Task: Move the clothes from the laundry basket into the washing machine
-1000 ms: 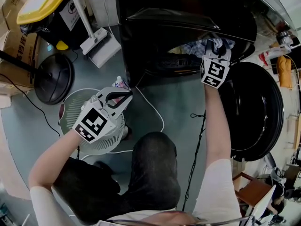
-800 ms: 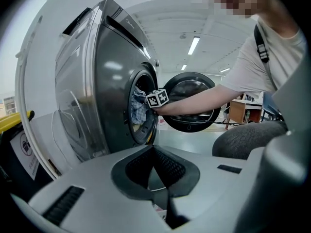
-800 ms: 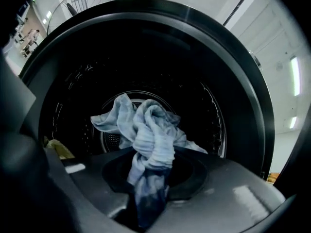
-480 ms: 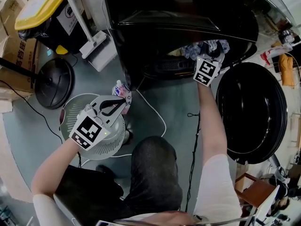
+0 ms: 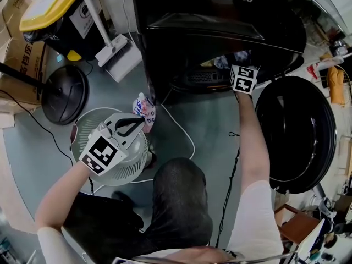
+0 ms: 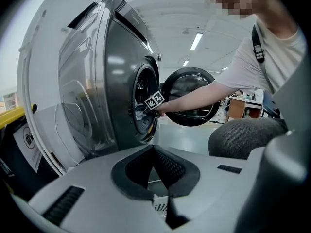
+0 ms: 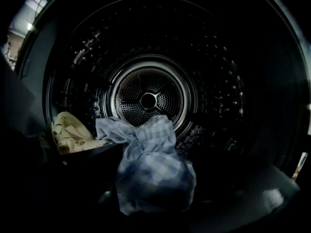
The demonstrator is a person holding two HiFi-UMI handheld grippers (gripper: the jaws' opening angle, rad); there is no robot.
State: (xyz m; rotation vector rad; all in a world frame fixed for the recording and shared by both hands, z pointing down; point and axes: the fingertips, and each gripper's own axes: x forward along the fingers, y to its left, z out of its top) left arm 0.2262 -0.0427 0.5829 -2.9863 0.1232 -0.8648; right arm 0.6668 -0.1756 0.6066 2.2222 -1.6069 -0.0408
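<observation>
The round basket (image 5: pixel 82 126), a white plastic lattice, sits on the grey floor at the person's left, probably so that each piece is a short reach from the washer. The left gripper (image 5: pixel 144 120) hangs over it. Its grey jaws meet at the tips with nothing between them, and only lattice shows through the black, textured loop of its pads. I judge it is poised for the next pick. Just past its tips lies a small crumpled patterned cloth (image 5: pixel 144 106), white with pink and blue. I cannot tell whether it is inside the rim or just beside it. Further right stands the washer (image 5: pixel 220 21), glossy black and round-fronted. Inside it is the drum (image 7: pixel 148 100), perforated steel around a ribbed hub, with a cream, ridged-looking cloth (image 7: pixel 68 132) at its left. The right gripper (image 7: pixel 165 178) reaches into the mouth. Its jaws have just been opening and stand wide, and a soft blue checked cloth (image 7: pixel 146 140) sags bunched between them, seemingly let go so that it drops inside. The round dark door (image 5: pixel 297 131) is swung fully right, clear of the arm.
</observation>
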